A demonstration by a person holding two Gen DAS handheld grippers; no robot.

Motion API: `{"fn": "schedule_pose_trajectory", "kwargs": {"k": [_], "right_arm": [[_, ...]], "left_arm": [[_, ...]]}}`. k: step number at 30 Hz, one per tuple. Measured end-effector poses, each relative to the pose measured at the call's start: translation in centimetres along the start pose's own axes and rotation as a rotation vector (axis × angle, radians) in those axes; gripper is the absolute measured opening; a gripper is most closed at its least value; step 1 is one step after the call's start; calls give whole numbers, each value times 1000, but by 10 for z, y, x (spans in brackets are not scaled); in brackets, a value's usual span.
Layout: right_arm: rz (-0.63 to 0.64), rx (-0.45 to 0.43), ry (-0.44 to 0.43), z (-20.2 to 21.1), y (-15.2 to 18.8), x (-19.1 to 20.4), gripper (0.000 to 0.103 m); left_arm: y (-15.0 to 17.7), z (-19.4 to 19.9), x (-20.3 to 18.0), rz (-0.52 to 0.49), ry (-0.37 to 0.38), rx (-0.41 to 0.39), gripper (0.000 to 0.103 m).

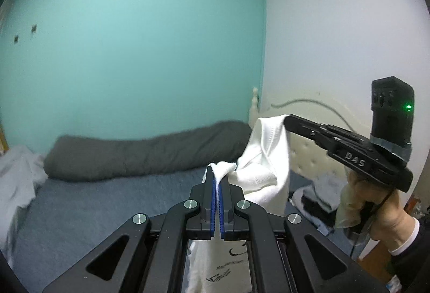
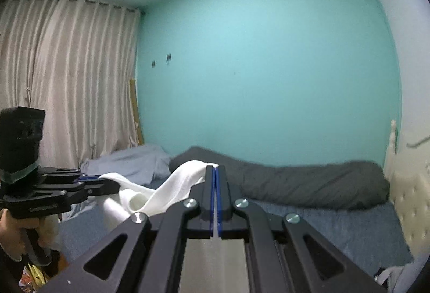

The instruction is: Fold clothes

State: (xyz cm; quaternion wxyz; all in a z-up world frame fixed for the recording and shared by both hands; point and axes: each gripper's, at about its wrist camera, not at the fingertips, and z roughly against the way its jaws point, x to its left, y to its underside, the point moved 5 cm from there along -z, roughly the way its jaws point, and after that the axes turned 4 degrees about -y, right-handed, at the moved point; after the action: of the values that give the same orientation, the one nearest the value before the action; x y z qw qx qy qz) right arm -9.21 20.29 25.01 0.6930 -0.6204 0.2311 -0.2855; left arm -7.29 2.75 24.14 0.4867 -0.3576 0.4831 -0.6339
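Jaws of left gripper [image 1: 217, 180]: together, clamped on a bunched edge of the white garment [image 1: 264, 158]. Jaws of right gripper [image 2: 216, 172]: together, clamped on another edge of the same garment, cloth emerging to the left of the blue pads.

Item: white garment, knit, dark script print on the part hanging below the left gripper. Held aloft between both grippers, above the bed [image 1: 94, 201], not resting on it. In the left wrist view, draped from the right gripper's tip down and across to the left gripper; a rolled or doubled portion sagging between the two grips. In the right wrist view, slack cloth spanning from one gripper to the other.

Step in hand, by judgement: lift-and-spread stage, garment raised by two points ahead of laying out; no fold visible as made. Grips close together, cloth twisted between them.

Next move, by judgement: grippers drawn apart to take out slack and twist, then garment lowered flat onto the blue bed cover. Calls for level hands and firm hold on thin edges.

Surroundings: grey bolster pillow [image 1: 145, 150] along the teal wall [image 1: 134, 37]; tufted headboard [image 2: 411, 201]; curtain [image 2: 67, 77]; other laundry [image 1: 314, 196] heaped at the bed's edge.
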Motion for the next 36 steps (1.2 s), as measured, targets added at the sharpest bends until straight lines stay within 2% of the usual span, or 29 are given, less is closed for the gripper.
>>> {"fn": "schedule_pose_trajectory", "kwargs": {"k": [4,9,15,23,25,31,36], "right_arm": [[39,-22,-11,12,-26,18,1],[27,37,-25,-4,-1,21,1],[-41,175,-58,-56,95,7,1],[-105,408,-62,-132,253,-15,1],[-115,441,-58,-139,279,-21,1],[-123,558,-42,-168,354,-33,1],[-145,646,-30,-174,406,-47,1]], "left_arm": [[-5,26,-5,-2,-35,-15,1],[36,18,0,42,-54,60,1],[129,-23,20,132,-38,211,1],[273,-119,50,251,-13,433,1],[304,-138,59,276,-12,479,1],[368,-163,36,297,4,585,1],[405,-186,23,316,39,658,2]]}}
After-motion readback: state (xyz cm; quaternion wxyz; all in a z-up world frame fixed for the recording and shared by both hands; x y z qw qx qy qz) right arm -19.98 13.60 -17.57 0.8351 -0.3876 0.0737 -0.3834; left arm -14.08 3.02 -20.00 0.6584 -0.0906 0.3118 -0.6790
